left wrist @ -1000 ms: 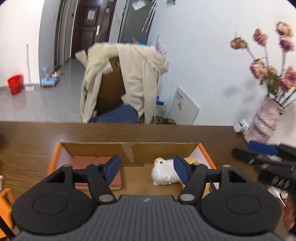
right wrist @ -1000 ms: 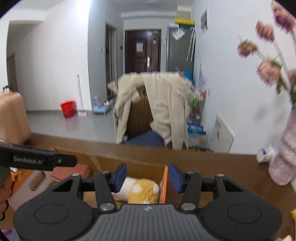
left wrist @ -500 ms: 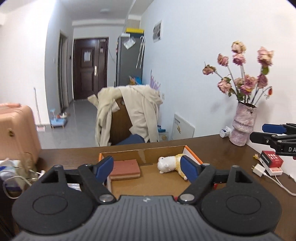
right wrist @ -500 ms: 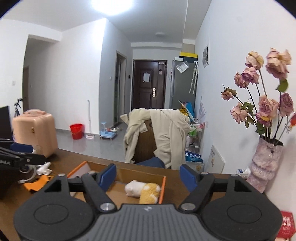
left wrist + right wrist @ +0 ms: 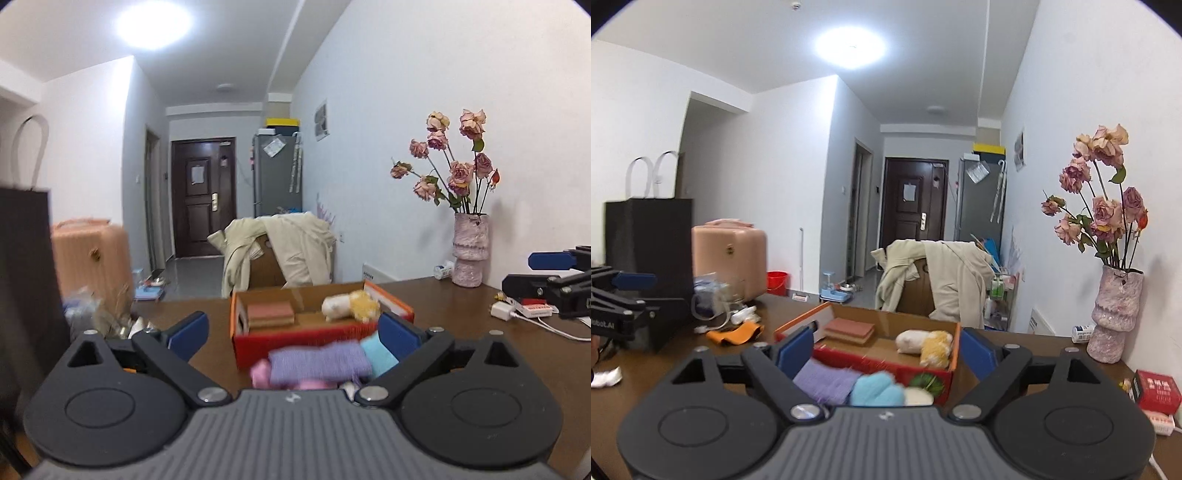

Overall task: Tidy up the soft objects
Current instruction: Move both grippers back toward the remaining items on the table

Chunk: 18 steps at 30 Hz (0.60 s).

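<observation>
A red-and-orange cardboard box [image 5: 391, 308] [image 5: 798, 324] stands on the brown table. It holds a white-and-yellow plush toy [image 5: 351, 304] [image 5: 927, 341] and a brown pad [image 5: 269, 314] [image 5: 849, 328]. In front of the box lie a purple cloth [image 5: 317, 363] [image 5: 827, 380], a cyan soft thing [image 5: 378, 352] [image 5: 877, 389] and a pink one [image 5: 262, 373]. My left gripper [image 5: 293, 330] [image 5: 624, 293] hangs back from the box, its jaws opening wide, nothing pressed between them. My right gripper [image 5: 886, 350] [image 5: 543, 273] is alongside on the right, its jaws opening too, gripping nothing.
A vase of dried roses [image 5: 1113, 314] [image 5: 469, 254] stands at the right by the wall. A small red box [image 5: 1156, 391] and a white charger [image 5: 502, 310] lie near it. At the left are a black paper bag [image 5: 646, 236], an orange cloth [image 5: 737, 332] and cables.
Both grippers have drawn back from over the box and their jaws have spread wider. The soft pile in front of the box has come into view.
</observation>
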Tool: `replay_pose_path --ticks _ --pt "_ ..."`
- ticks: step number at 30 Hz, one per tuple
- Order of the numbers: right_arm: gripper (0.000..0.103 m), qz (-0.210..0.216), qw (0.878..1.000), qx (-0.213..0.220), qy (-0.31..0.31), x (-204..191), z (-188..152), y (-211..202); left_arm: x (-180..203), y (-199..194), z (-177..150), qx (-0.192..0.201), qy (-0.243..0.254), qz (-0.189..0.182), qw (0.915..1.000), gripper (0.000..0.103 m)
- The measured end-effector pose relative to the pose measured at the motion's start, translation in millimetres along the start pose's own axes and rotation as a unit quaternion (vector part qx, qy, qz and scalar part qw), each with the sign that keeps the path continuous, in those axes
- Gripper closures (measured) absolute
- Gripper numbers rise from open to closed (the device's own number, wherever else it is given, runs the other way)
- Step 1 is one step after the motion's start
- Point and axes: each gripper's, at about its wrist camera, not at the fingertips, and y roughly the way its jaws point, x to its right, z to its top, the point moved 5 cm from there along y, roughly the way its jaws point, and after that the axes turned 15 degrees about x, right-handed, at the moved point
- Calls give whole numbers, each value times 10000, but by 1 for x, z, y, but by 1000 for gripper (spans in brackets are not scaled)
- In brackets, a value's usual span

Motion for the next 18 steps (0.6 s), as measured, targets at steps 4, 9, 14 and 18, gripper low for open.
replay_pose_path --ticks 4,9,14,18 --pt "14 -39 10000 -9 -17 -22 -24 -37 -3 -36 -31 -215 -71 357 9991 2" --pt "16 211 9970 -566 483 -37 -56 -53 0 -53 -52 -444 -109 150 9988 2" --pt "45 347 9934 -981 482 -54 -78 -40 1 -46 -64 -598 -191 171 9979 2" --pt "50 270 9916 -1158 503 -56 -92 -28 9 -38 -83 -869 -234 -6 9959 2"
